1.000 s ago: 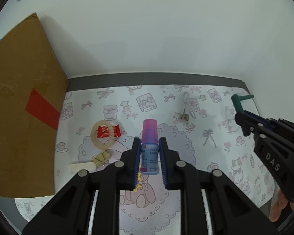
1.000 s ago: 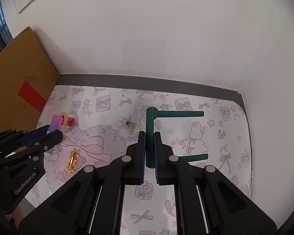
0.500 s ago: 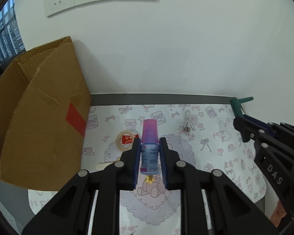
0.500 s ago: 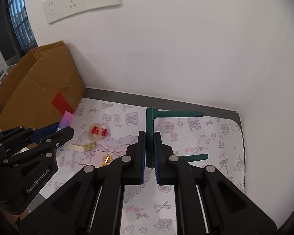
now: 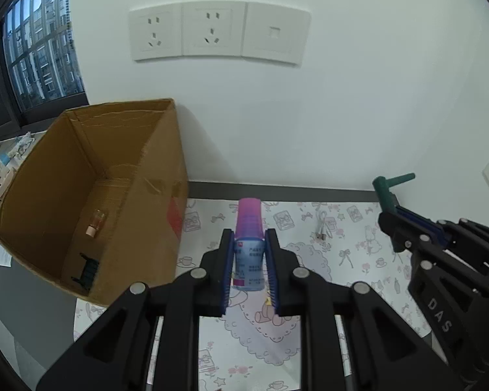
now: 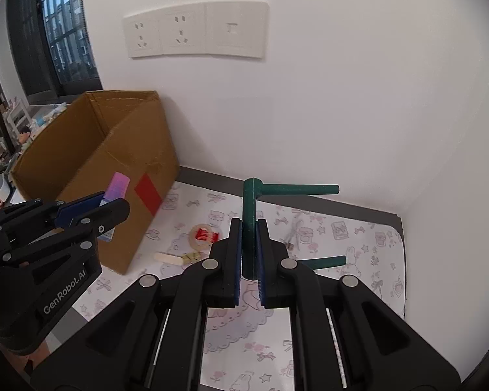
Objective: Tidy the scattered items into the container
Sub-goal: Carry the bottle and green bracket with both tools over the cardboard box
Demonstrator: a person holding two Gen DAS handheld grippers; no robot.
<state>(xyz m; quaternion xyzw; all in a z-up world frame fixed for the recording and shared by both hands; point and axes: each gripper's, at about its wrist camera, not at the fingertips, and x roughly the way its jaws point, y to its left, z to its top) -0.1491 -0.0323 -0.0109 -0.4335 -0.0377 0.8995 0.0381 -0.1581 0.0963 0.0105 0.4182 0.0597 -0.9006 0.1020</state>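
Left gripper point(image 5: 249, 260), jaws clamping a pink-capped bottle point(image 5: 248, 244) beside the cardboard box point(image 5: 91, 195); right gripper point(image 6: 249, 254), jaws clamping a green rack point(image 6: 254, 208).

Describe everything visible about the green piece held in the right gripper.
The green rack is a dark green, matte, plastic-looking part: one upright round post with two straight pegs sticking out sideways to the right, one at the top, one lower down. The right gripper is shut on the post's lower half and holds it upright, lifted above the patterned mat. Only the blue finger pads touch it. The lower peg's root is hidden behind a finger.
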